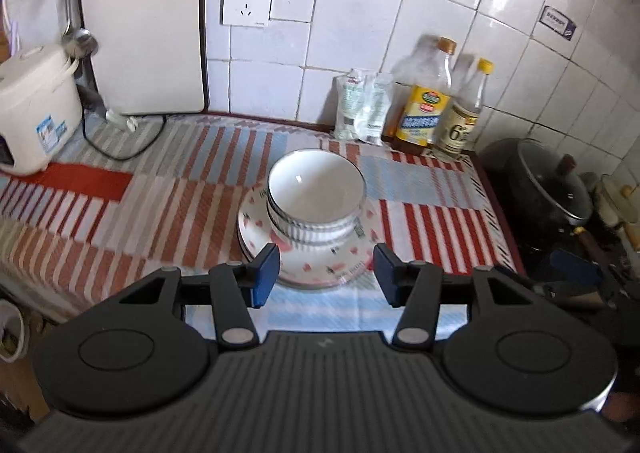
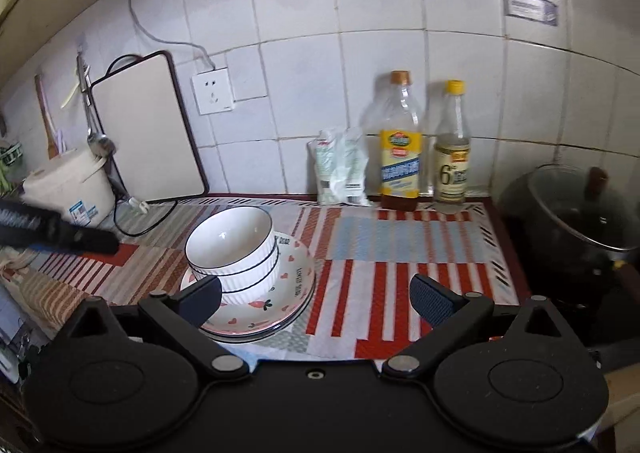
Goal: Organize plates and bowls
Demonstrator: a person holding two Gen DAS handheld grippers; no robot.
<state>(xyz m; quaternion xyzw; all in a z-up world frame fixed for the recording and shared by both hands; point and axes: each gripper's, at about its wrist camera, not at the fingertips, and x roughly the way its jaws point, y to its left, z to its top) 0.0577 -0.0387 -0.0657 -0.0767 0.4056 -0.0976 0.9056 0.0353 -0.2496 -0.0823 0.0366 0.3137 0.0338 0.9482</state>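
A stack of white ribbed bowls (image 1: 316, 197) sits on a stack of white plates (image 1: 312, 273) with pink heart prints, on the striped cloth in the middle of the counter. My left gripper (image 1: 326, 277) hovers above the near rim of the plates, open, its blue pads (image 1: 264, 273) apart and touching nothing. In the right wrist view the bowls (image 2: 232, 249) and plates (image 2: 280, 305) lie to the left of centre. My right gripper (image 2: 316, 301) is open and empty, with its left finger in front of the plates' near rim.
A rice cooker (image 1: 36, 109) and an upright cutting board (image 1: 144, 29) stand at the back left. A plastic bag (image 1: 362, 109) and two bottles (image 1: 424, 105) line the tiled wall. A dark lidded pot (image 1: 548, 189) sits on the stove right of the cloth (image 1: 160, 181).
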